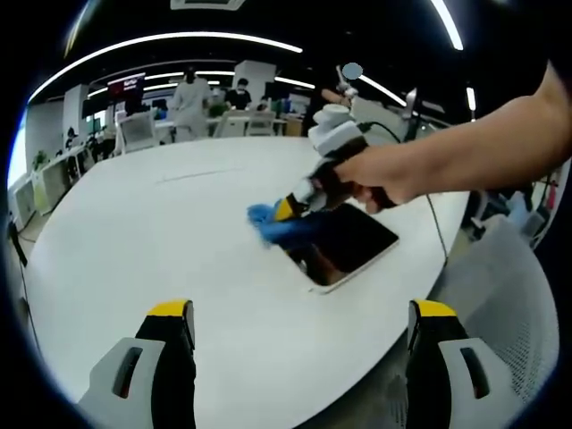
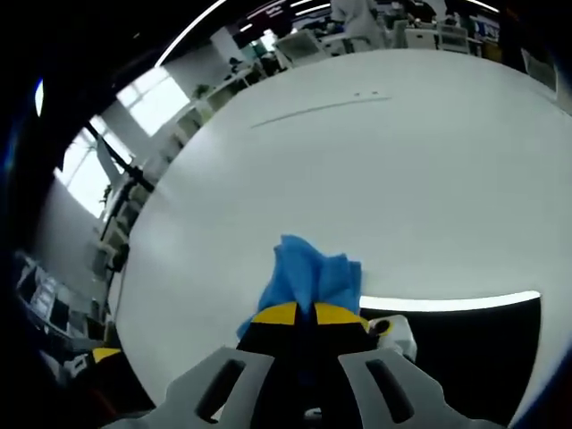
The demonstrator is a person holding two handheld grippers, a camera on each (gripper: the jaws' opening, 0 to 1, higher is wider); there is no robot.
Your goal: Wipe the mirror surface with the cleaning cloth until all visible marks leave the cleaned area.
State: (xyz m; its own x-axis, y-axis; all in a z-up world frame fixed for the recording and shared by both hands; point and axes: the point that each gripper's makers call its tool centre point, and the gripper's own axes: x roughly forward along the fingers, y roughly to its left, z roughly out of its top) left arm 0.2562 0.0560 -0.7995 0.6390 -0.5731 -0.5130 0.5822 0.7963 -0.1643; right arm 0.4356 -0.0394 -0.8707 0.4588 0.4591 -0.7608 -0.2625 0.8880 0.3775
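Right gripper: pinching the crumpled blue cleaning cloth; pressing it on the flat dark rectangular mirror
Left gripper: jaws spread wide; holding nothing; above the round white table

One mirror, one blue cleaning cloth and one white desk are showing. Two grippers are showing, the left gripper and the right gripper. At least two people are standing in the background.

White table under my work; office chairs beyond far edge, people standing behind, ceiling light strips overhead.
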